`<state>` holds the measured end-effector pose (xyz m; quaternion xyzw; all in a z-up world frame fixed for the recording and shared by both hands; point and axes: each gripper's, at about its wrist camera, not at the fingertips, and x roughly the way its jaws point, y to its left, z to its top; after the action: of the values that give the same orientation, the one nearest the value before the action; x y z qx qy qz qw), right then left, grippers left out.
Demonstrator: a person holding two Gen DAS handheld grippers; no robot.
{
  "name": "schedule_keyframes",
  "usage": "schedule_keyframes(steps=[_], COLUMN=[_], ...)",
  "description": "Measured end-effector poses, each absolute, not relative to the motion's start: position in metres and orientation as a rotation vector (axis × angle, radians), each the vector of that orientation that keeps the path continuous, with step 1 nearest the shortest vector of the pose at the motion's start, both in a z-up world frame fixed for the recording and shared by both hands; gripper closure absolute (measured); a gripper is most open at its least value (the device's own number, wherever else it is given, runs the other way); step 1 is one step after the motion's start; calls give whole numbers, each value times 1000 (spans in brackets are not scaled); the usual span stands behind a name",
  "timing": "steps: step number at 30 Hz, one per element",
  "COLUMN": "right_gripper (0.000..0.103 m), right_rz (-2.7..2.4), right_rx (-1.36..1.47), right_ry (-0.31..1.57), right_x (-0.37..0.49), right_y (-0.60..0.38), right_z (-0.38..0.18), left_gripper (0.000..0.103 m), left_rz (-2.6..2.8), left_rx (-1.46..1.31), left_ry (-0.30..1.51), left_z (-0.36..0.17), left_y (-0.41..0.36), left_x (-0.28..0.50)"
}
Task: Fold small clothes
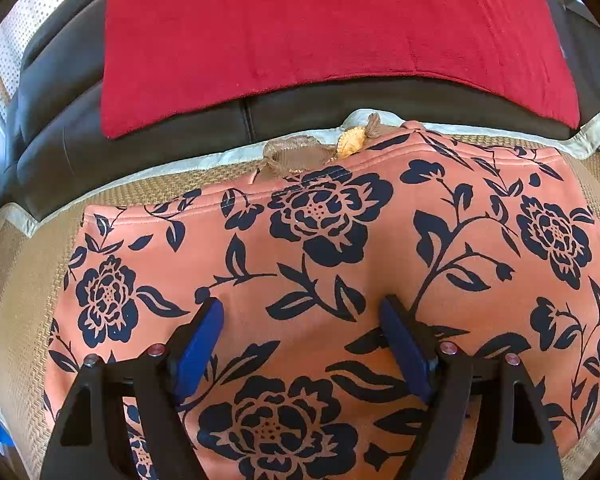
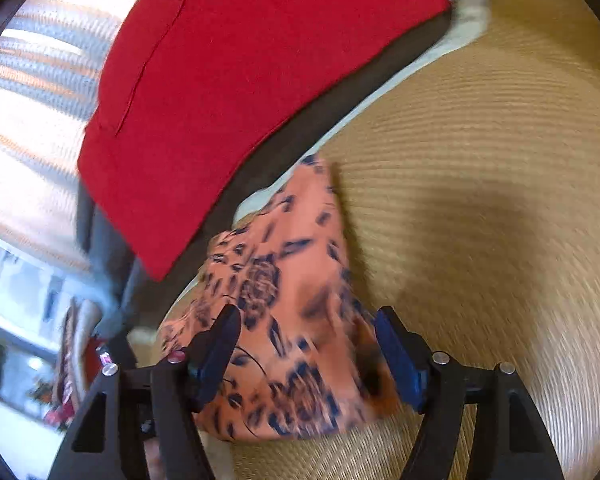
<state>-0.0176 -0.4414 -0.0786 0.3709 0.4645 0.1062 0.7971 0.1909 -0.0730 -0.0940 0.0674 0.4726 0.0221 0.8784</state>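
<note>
**Currently: both grippers spread over the floral garment, neither clamping it**

Left gripper: jaws stand wide apart, blue pads clear on both sides. Directly beneath and ahead of it lies the salmon floral garment, spread mostly flat on the woven straw mat. Whether the fingertips touch the cloth cannot be told; nothing is pinched between the pads.

Beyond the garment's far edge, ahead of the left gripper: a brown ruffled fabric piece with a small yellow scalloped bit just beside it, both resting at the mat's pale fabric border. Past that border runs a dark leather cushion, and a red cloth lies over it. The far hem of the garment touches or overlaps the brown piece.

Right gripper: view is motion-blurred. Jaws also stand wide; the floral garment shows below and between the fingers, bunched rather than flat, but the pads do not press on it. To the gripper's right, bare straw mat. Ahead and to its left, the red cloth on the dark cushion. Far left of the gripper: blurred room background, not identifiable.
</note>
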Motion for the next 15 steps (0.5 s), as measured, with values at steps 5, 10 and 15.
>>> schedule_keyframes(steps=[5, 10, 15], right_gripper=[32, 88, 90], right_rz=[331, 281, 154], right_rx=[687, 477, 246], right_ry=[1181, 1191, 1058], right_x=[56, 67, 53], right_y=[-424, -398, -362], right_z=[-107, -91, -55], left_gripper=[22, 22, 21], left_rz=[48, 43, 40], left_rx=[157, 162, 162], left_ry=[980, 974, 970], left_z=[-94, -95, -98], left_y=[-73, -73, -73], left_x=[193, 195, 195])
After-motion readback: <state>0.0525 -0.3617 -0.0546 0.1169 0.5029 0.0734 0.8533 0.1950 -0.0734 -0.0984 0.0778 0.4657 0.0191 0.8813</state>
